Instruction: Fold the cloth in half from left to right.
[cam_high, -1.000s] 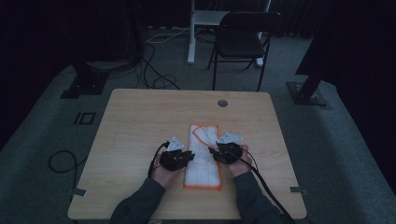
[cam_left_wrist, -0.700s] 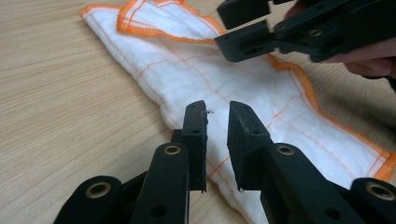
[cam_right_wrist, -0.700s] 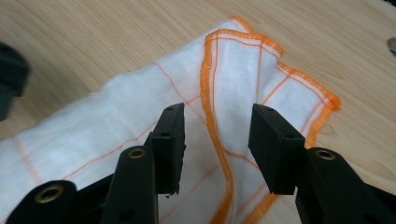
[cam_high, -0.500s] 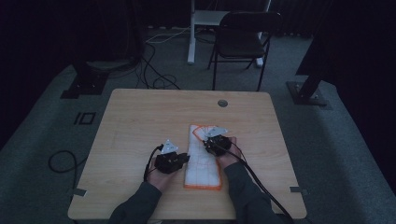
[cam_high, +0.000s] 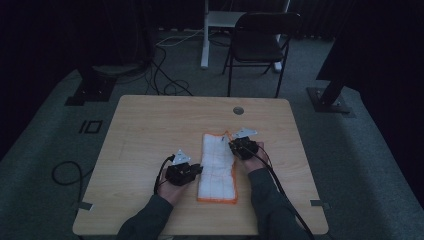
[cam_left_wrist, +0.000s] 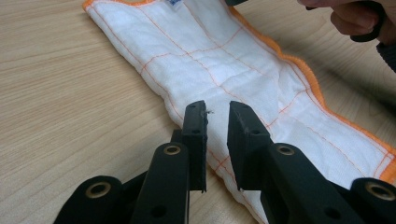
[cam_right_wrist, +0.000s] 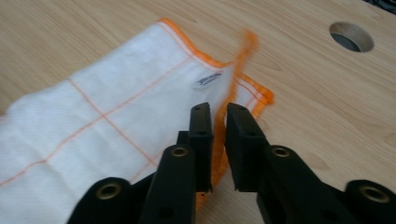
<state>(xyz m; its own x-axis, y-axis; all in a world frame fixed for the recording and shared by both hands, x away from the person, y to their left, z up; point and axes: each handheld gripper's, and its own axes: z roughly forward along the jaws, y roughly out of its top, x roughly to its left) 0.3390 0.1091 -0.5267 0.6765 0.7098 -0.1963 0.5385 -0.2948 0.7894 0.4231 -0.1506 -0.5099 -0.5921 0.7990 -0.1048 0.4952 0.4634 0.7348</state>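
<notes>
Cloth (cam_high: 218, 167), white with orange hem, lies folded between our grippers; the right gripper (cam_right_wrist: 218, 114) has just closed, pinching its raised corner, the left gripper (cam_left_wrist: 217, 112) grips a fold, and uneven pulling could slip either.

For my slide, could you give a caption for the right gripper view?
Right gripper pinching the orange-hemmed edge of a white cloth on a wooden table.
</notes>
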